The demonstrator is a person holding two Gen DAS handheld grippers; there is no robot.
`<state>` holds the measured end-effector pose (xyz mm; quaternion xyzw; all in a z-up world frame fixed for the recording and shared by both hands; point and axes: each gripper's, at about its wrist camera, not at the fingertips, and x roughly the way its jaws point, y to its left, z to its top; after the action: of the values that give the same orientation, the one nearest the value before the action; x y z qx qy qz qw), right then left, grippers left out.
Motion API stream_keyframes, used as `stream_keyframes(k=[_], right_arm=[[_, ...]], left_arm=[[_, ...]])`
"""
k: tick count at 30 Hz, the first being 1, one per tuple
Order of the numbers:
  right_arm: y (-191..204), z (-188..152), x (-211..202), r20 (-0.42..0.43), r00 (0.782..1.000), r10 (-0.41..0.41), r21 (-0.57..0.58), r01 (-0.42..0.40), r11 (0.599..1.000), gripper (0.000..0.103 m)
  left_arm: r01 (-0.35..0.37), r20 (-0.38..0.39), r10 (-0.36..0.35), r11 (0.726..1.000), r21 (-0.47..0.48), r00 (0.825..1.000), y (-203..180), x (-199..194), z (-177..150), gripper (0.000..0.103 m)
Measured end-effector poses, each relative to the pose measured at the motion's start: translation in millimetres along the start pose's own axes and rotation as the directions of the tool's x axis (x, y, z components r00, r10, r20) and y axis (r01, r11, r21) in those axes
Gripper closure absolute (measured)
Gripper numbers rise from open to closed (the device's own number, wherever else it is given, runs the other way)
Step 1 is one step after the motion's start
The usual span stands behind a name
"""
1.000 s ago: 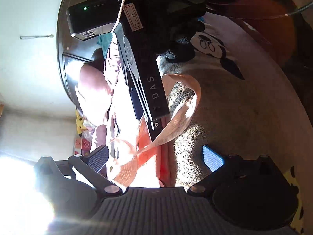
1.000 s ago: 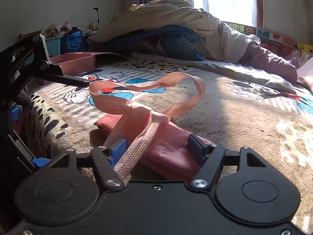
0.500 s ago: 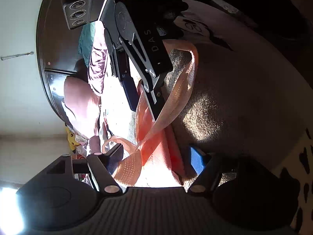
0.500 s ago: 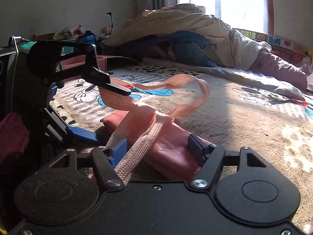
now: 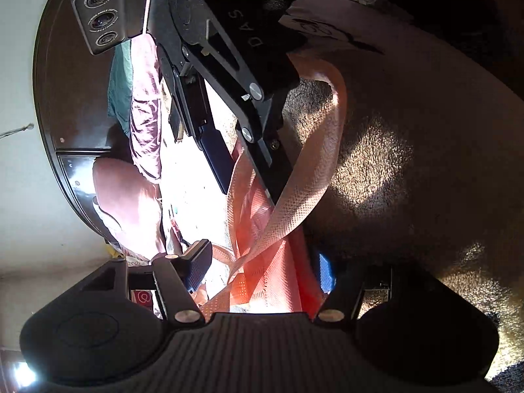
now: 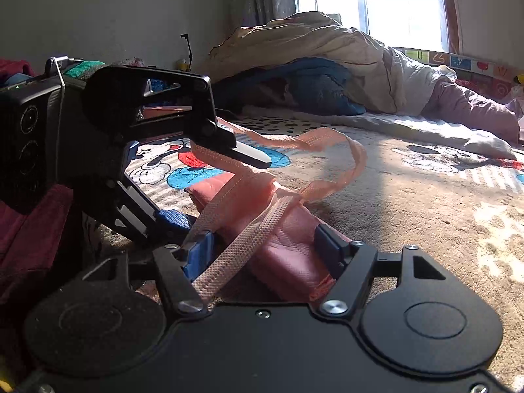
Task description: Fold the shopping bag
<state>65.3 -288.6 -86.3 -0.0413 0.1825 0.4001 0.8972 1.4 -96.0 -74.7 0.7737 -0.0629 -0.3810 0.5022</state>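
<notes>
Shopping bag [image 6: 288, 239], folded pink, lies on the bed blanket [image 6: 425, 203]; right tongs [image 6: 262, 245] clamp it, left tongs [image 5: 262, 268] have just been closing around it, not visibly pressing.

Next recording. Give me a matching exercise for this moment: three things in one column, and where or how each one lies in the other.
Things:
1. shopping bag
2. strap loop
3. bedding heap

Places or states:
a. arched above the blanket
b. piled below the window
c. folded, between the right gripper's pads

Pairs: 1-c, 2-a, 3-b
</notes>
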Motion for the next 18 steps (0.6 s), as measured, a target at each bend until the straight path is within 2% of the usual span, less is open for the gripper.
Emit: stream_keyframes(k=[3, 7, 8, 10, 12, 14, 15, 16, 18], right_arm=[[1.0, -1.1, -0.2, -0.003, 1.000, 0.010, -0.029, -0.011, 1.000, 0.033], [-3.5, 0.1, -0.9, -0.002, 1.000, 0.029, -0.008, -0.029, 1.000, 0.033], [-3.5, 0.5, -0.1, -0.005, 1.000, 0.031, -0.014, -0.031, 0.999, 0.033], [-4.5, 1.9, 0.9, -0.010, 0.999, 0.038, -0.015, -0.038, 0.999, 0.032], [-8.3, 5.4, -1.1, -0.010, 0.999, 0.053, 0.014, -0.053, 0.998, 0.032], [-18.5, 8.3, -5.6, 0.023, 0.995, 0.098, 0.102, -0.100, 0.990, 0.032], [-25.8, 10.1, -9.6, 0.049, 0.991, 0.128, 0.159, -0.134, 0.978, 0.032], [-30.5, 11.0, -12.4, 0.070, 0.987, 0.147, 0.199, -0.158, 0.967, 0.032], [-43.6, 11.6, -24.0, 0.149, 0.978, 0.149, 0.287, -0.187, 0.940, 0.032]], left_arm=[[0.038, 0.031, -0.040, 0.998, 0.042, 0.999, 8.5, 6.0, -4.1, 0.046], [0.078, 0.059, -0.084, 0.992, 0.104, 0.995, 6.8, 14.7, -5.8, 0.047], [0.106, 0.057, -0.111, 0.991, 0.086, 0.992, 10.0, 16.5, -5.7, 0.057], [0.166, 0.058, -0.166, 0.986, 0.007, 0.984, 19.9, 18.0, -9.1, 0.067], [0.231, 0.081, -0.222, 0.965, -0.127, 0.972, 34.8, 22.0, -15.1, 0.069], [0.293, 0.121, -0.270, 0.919, -0.264, 0.955, 49.8, 24.9, -23.6, 0.070], [0.326, 0.156, -0.290, 0.882, -0.339, 0.944, 58.3, 26.1, -30.4, 0.070], [0.361, 0.193, -0.307, 0.838, -0.410, 0.932, 67.1, 27.4, -37.5, 0.071], [0.435, 0.285, -0.329, 0.712, -0.552, 0.900, 89.1, 30.9, -56.5, 0.075]])
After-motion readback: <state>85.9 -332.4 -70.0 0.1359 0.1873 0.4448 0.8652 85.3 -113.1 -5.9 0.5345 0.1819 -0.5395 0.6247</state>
